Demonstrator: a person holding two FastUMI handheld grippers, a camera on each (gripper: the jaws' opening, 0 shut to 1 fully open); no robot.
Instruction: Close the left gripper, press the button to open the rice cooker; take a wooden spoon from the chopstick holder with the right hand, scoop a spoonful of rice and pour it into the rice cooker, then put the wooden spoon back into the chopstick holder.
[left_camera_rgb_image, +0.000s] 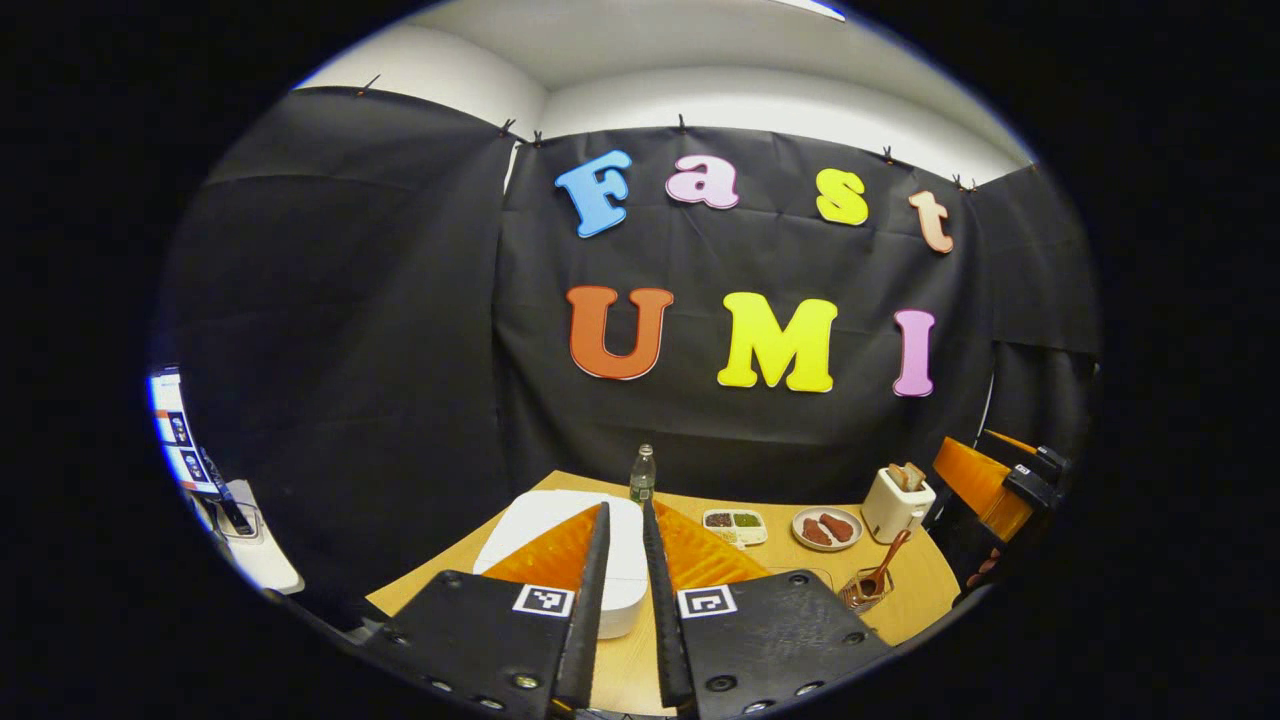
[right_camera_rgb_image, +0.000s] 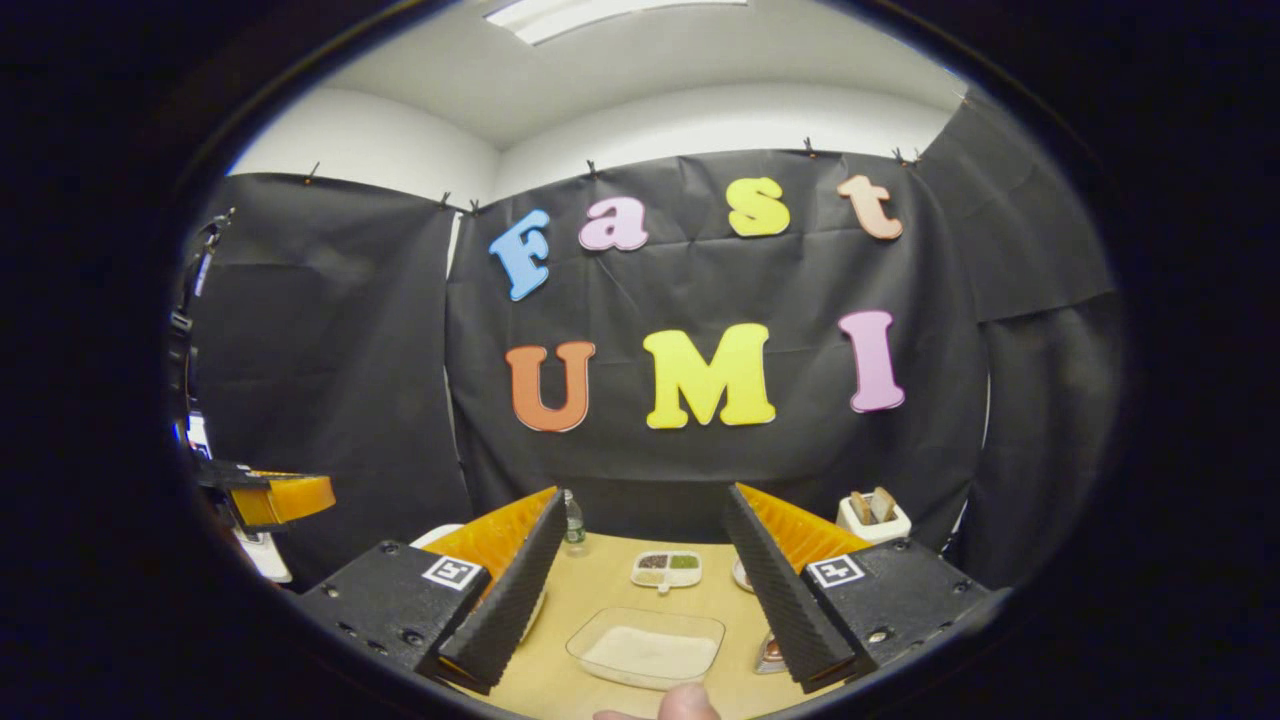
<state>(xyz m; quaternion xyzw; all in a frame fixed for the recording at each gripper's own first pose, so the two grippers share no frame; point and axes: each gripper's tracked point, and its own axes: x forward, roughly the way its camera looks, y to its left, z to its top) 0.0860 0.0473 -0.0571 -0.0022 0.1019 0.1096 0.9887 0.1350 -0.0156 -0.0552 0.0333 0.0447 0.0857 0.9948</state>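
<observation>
The white rice cooker (left_camera_rgb_image: 545, 525), lid down, sits on the wooden table just beyond my left gripper (left_camera_rgb_image: 624, 508), whose fingers are shut with nothing between them. A wooden spoon (left_camera_rgb_image: 888, 560) stands in the clear chopstick holder (left_camera_rgb_image: 862, 592) at the table's right. A clear tray of rice (right_camera_rgb_image: 648, 650) lies low between the fingers of my right gripper (right_camera_rgb_image: 642, 495), which is open and holds nothing. The holder (right_camera_rgb_image: 770, 655) peeks out beside its right finger. Each gripper also shows in the other's view: the right gripper (left_camera_rgb_image: 1010, 480) at the far right, the left gripper (right_camera_rgb_image: 265, 497) at the far left.
A small bottle (left_camera_rgb_image: 642, 475) stands at the table's back edge. A divided dish (left_camera_rgb_image: 735, 525), a plate of food (left_camera_rgb_image: 826, 528) and a white toaster (left_camera_rgb_image: 897, 502) line the back right. A fingertip (right_camera_rgb_image: 685, 703) shows at the bottom.
</observation>
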